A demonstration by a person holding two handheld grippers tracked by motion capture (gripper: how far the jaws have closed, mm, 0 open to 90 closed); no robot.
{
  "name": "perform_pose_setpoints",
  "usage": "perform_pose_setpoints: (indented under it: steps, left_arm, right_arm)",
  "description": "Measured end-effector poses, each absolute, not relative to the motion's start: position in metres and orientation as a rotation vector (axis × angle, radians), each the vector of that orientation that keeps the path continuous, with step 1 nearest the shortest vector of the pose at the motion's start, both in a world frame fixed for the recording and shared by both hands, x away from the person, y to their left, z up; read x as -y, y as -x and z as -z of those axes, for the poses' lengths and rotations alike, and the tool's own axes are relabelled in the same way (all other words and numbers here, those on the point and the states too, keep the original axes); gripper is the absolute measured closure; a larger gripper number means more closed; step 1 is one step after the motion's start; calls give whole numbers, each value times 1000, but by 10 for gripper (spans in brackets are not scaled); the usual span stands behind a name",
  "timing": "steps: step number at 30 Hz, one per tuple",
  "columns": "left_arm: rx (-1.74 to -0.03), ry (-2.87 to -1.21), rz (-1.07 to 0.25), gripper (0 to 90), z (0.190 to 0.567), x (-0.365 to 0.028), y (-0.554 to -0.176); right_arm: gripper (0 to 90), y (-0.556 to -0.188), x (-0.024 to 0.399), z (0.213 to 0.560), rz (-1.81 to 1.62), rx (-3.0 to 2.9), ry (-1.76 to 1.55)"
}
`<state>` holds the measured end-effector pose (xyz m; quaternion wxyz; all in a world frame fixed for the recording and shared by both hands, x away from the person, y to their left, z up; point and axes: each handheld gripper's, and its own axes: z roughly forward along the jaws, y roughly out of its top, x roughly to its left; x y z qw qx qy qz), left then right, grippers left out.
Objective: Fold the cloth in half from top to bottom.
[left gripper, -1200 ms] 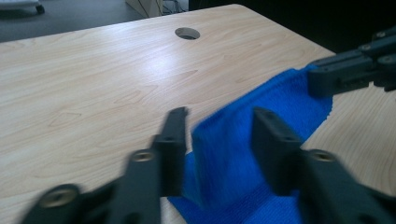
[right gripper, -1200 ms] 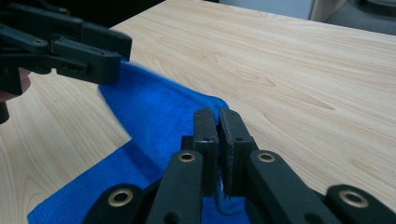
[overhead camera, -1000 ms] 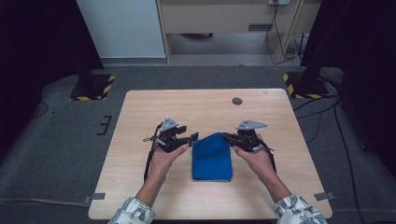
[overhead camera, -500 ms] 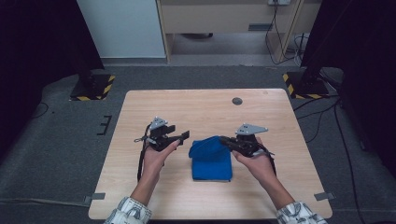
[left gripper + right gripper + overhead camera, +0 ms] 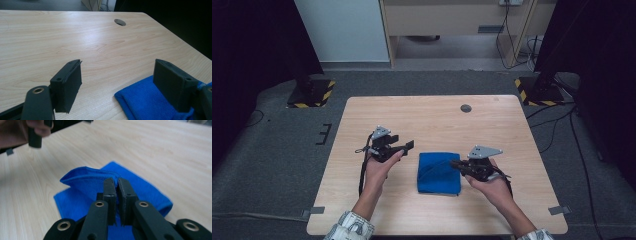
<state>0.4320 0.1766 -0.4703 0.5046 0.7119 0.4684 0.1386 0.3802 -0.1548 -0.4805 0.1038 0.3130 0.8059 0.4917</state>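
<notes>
The right tongs [image 5: 116,195] pinched the blue cloth's [image 5: 439,172] edge, lifting a layer to fold it. The left tongs [image 5: 120,85] had just spread, empty, beside it on the surface [image 5: 437,120].

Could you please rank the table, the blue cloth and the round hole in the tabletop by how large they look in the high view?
1. Table
2. Blue cloth
3. Round hole

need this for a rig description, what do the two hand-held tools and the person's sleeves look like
Both tools, left and right, are black, with flat rectangular pads on two jaws with brass-coloured rivets. Each carries a grey three-cornered plate on top and trails a black cable. The sleeves are pale, with a plaid pattern.
</notes>
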Motion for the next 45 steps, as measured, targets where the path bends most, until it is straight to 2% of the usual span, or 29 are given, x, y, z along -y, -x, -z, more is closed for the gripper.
perform_pose_setpoints:
  steps: [3, 12, 16, 19, 20, 21, 24, 25, 26, 33, 45]
  left_arm:
    - [-1131, -1723, -333, 223, 471, -175, -431]
    - [-1129, -1762, -338, 214, 479, -170, -423]
    - [-1114, -1781, -335, 208, 482, -165, -415]
    - [-1102, -1818, -344, 199, 488, -162, -407]
    - [-1102, -1818, -344, 197, 488, -162, -407]
    - [-1098, -1839, -350, 190, 492, -160, -403]
    - [-1089, -1863, -367, 172, 494, -158, -400]
    - [-1089, -1863, -367, 163, 494, -158, -400]
    - [-1084, -1863, -373, 156, 494, -157, -400]
    - [-1084, -1869, -381, 119, 494, -158, -401]
    - [-1090, -1880, -370, 70, 495, -160, -403]
  right_arm:
    - [845, -377, 158, 486, -1435, -2393, -924]
    - [745, -357, 168, 502, -1330, -2480, -878]
    - [654, -351, 167, 504, -1289, -2517, -858]
    - [541, -347, 168, 505, -1259, -2536, -876]
    - [541, -347, 168, 505, -1259, -2536, -876]
    - [476, -345, 169, 505, -1251, -2535, -881]
    - [402, -344, 170, 503, -1255, -2513, -887]
    - [402, -344, 170, 503, -1255, -2513, -887]
    - [357, -346, 170, 503, -1261, -2485, -903]
    - [241, -358, 166, 501, -1302, -2412, -975]
    - [115, -375, 156, 495, -1323, -2343, -1054]
